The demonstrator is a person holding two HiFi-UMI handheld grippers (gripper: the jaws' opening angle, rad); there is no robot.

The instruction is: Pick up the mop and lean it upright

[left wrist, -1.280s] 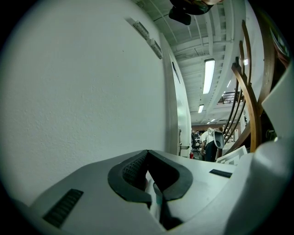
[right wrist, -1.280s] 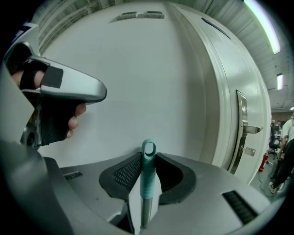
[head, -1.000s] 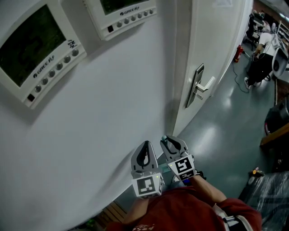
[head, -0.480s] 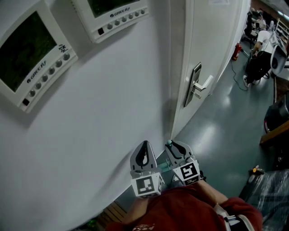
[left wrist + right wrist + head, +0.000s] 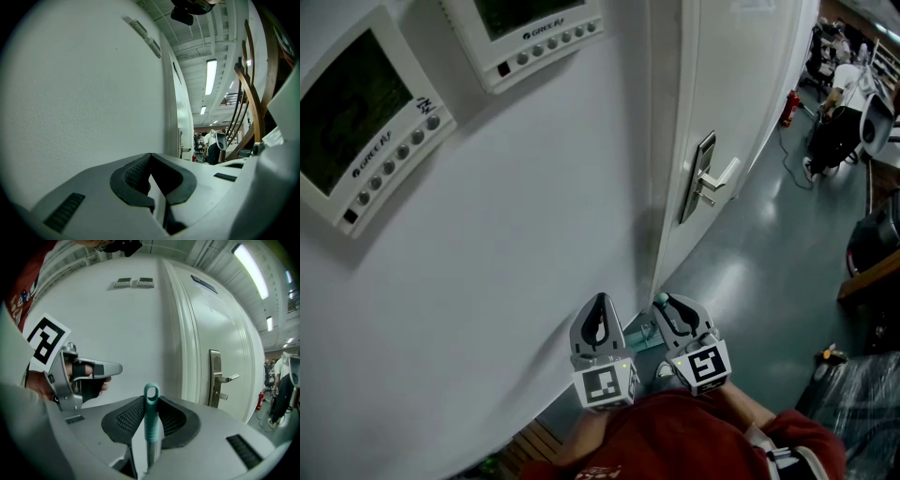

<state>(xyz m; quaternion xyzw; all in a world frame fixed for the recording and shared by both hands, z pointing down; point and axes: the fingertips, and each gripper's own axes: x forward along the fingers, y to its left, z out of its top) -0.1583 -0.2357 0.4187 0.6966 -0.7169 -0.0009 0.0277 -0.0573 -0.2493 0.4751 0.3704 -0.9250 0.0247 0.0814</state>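
The mop shows only as the teal, looped tip of its handle [image 5: 151,394], standing upright between the pads of my right gripper [image 5: 151,420], which is shut on it. In the head view that teal tip [image 5: 661,300] pokes out of the right gripper [image 5: 675,314], close to the white wall [image 5: 506,234] near the door frame. The mop's head is hidden. My left gripper [image 5: 599,323] is just left of the right one, shut with nothing in it; in its own view the pads [image 5: 136,173] meet in front of the wall. The left gripper [image 5: 89,373] also shows in the right gripper view.
A white door [image 5: 731,94] with a metal lever handle [image 5: 705,183] is just right of the grippers. Two wall control panels [image 5: 366,112] [image 5: 525,28] hang higher up. Slatted wood [image 5: 530,441] lies at the wall's foot. People and office chairs [image 5: 839,94] are far off on the grey floor.
My right gripper with the mop handle has shifted slightly right and back toward my body. The left gripper has hardly moved.
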